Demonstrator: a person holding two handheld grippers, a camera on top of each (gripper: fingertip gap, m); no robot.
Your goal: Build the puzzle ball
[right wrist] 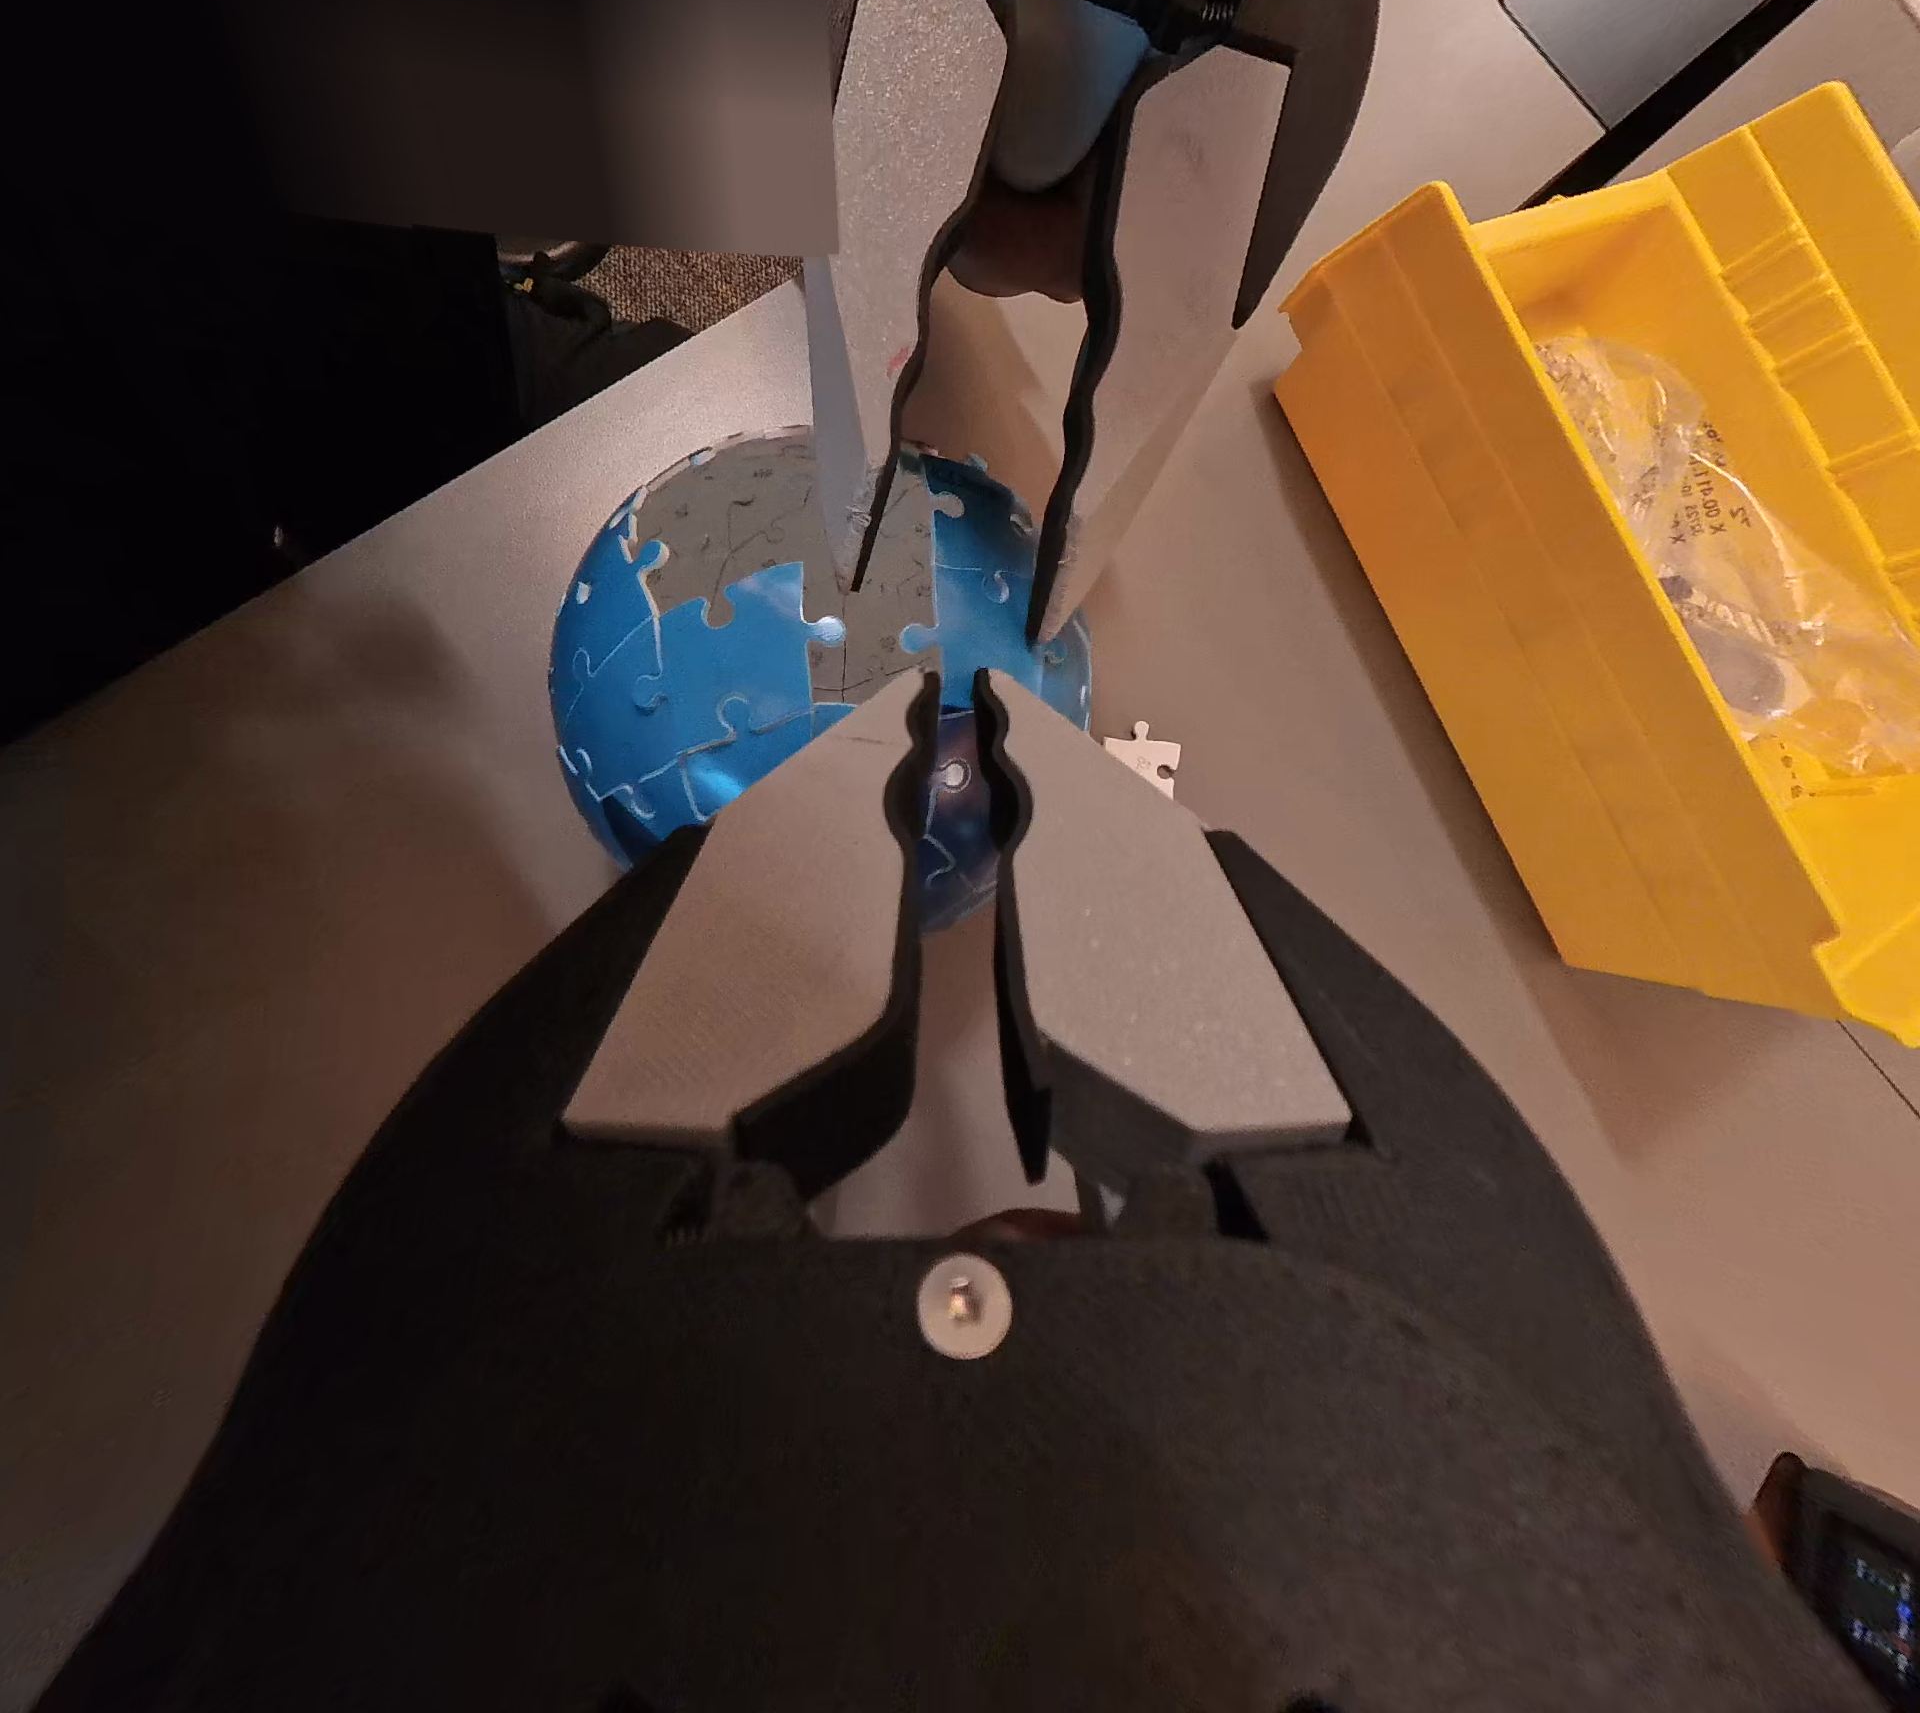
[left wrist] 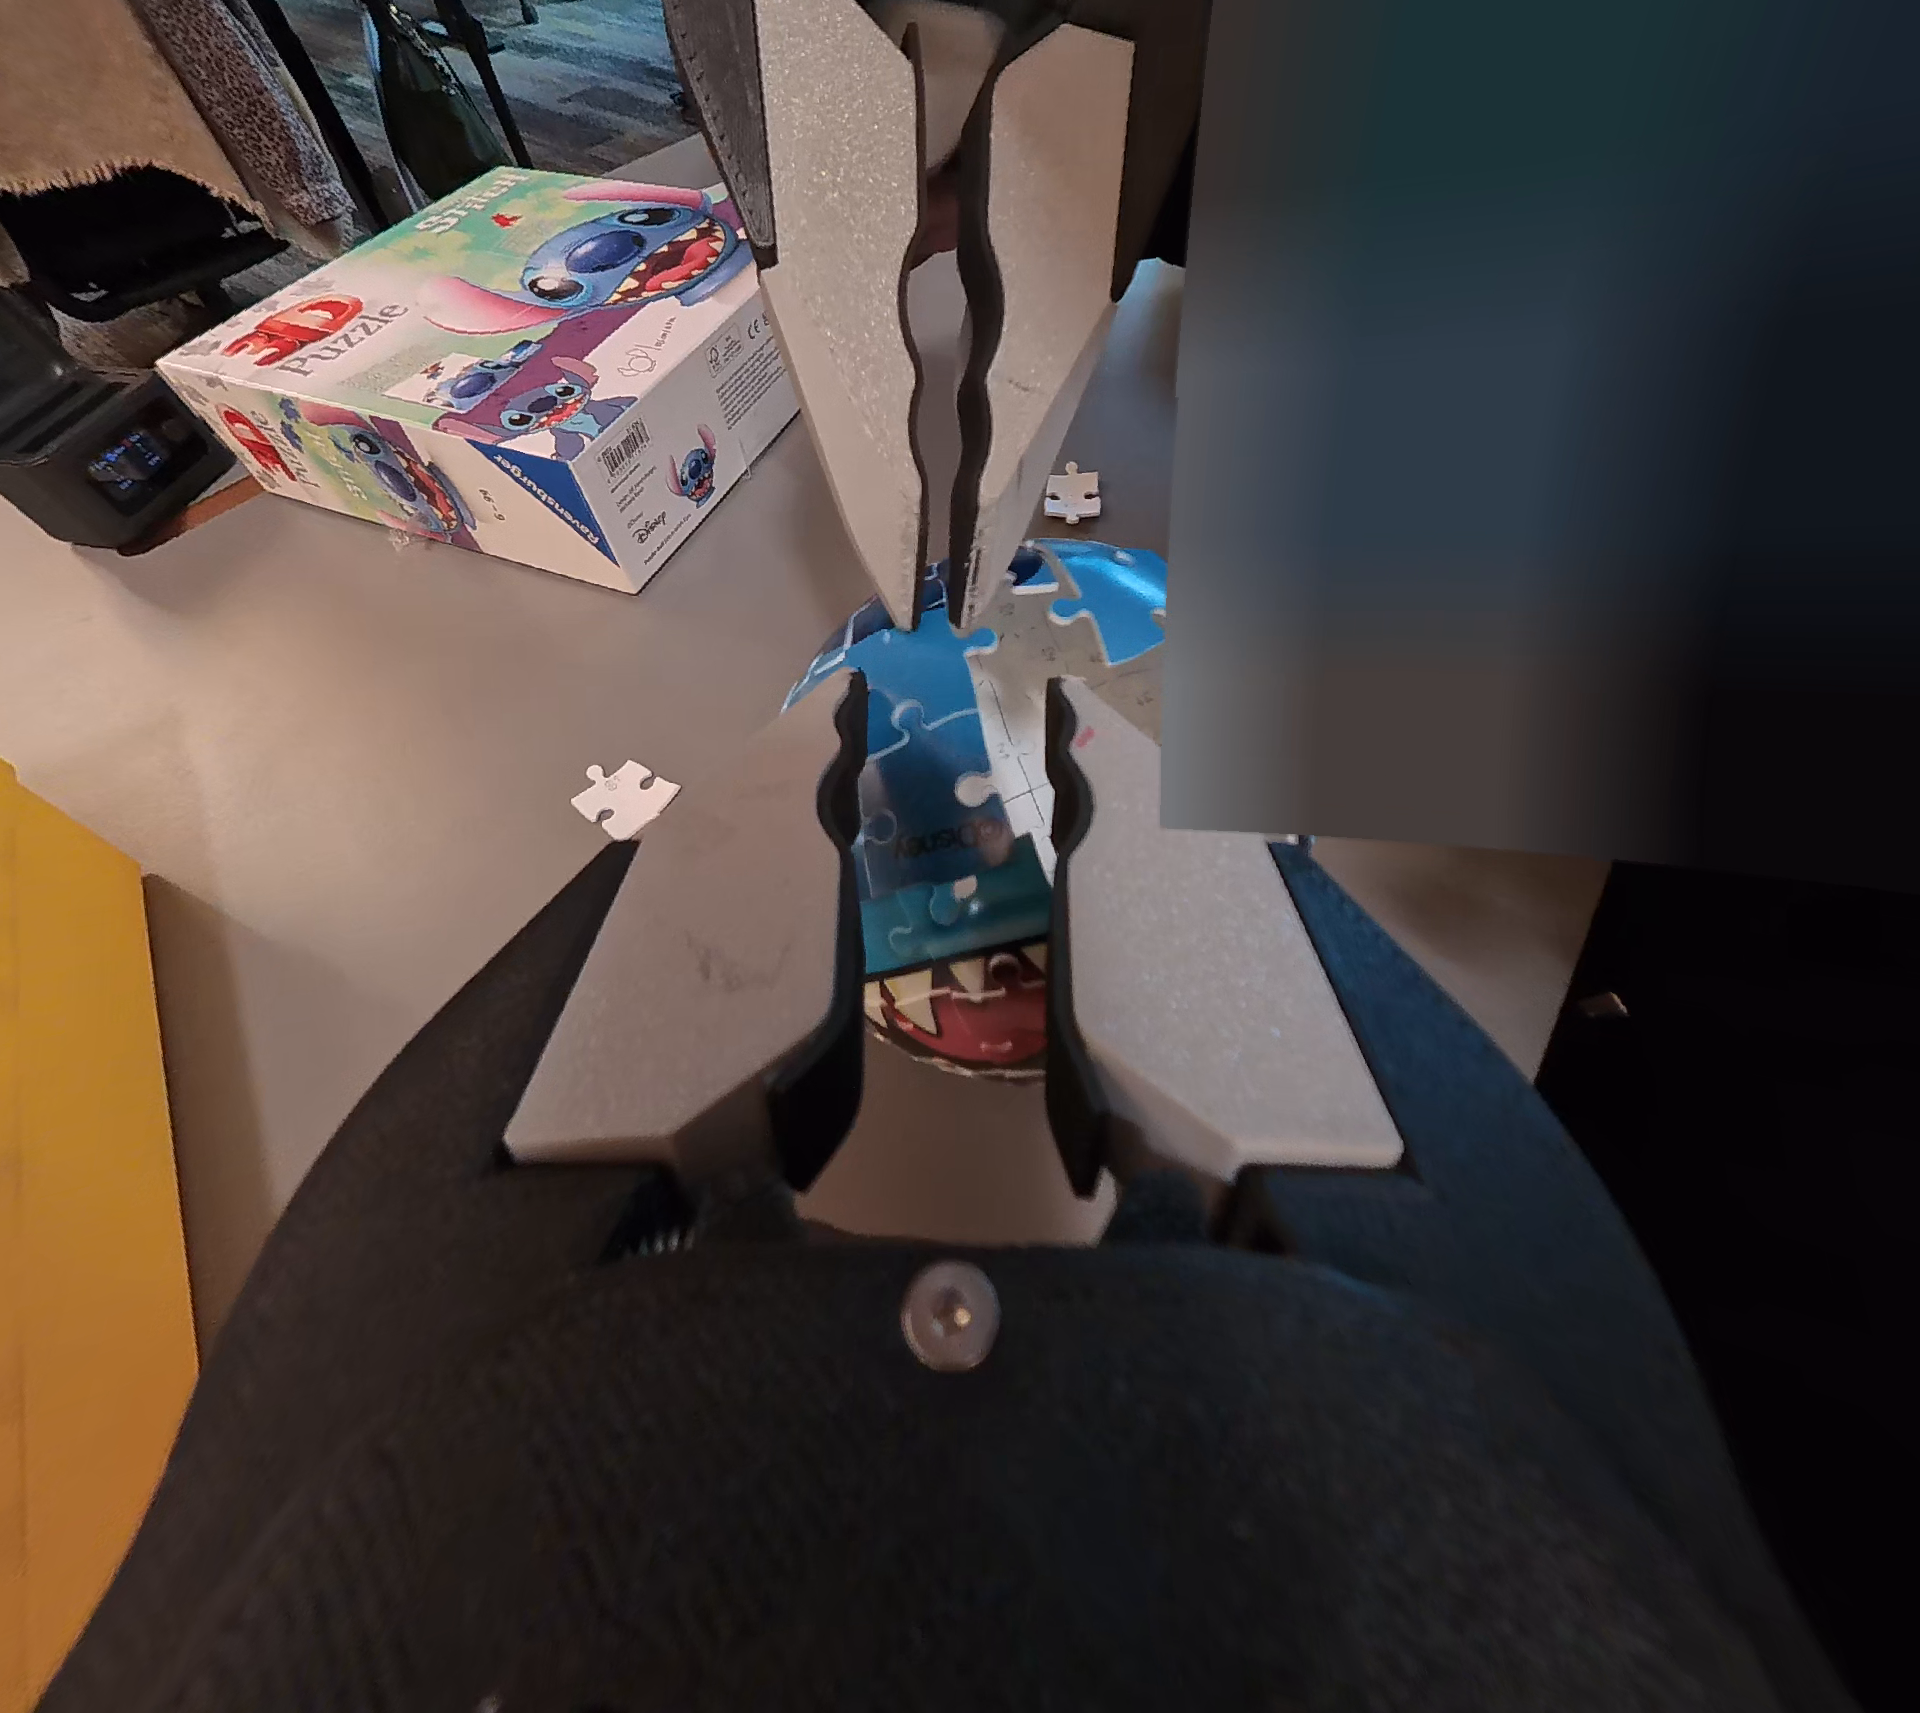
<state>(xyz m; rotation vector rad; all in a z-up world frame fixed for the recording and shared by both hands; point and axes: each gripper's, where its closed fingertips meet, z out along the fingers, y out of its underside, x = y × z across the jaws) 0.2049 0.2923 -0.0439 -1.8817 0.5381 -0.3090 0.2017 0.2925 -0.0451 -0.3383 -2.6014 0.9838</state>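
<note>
The partly built puzzle ball (left wrist: pixel 914 749) sits on the grey table (left wrist: pixel 364 728). It is blue, with a toothed red mouth low down and an open gap that shows its grey inside. It also shows in the right wrist view (right wrist: pixel 707 676). My left gripper (left wrist: pixel 956 697) is open, its fingers straddling the ball; from the right wrist view (right wrist: pixel 948 609) one finger is over the opening and one at the outer wall. My right gripper (right wrist: pixel 956 681) reaches from the opposite side (left wrist: pixel 935 619), nearly shut to a narrow slit over the ball's top edge. I see nothing held in it.
Loose white pieces lie on the table (left wrist: pixel 623 796), (left wrist: pixel 1072 494), (right wrist: pixel 1143 754). The puzzle box (left wrist: pixel 468 375) lies at the far left. A yellow bin (right wrist: pixel 1455 624) with a plastic bag stands right of the ball. A black device (left wrist: pixel 114 458) sits at the table edge.
</note>
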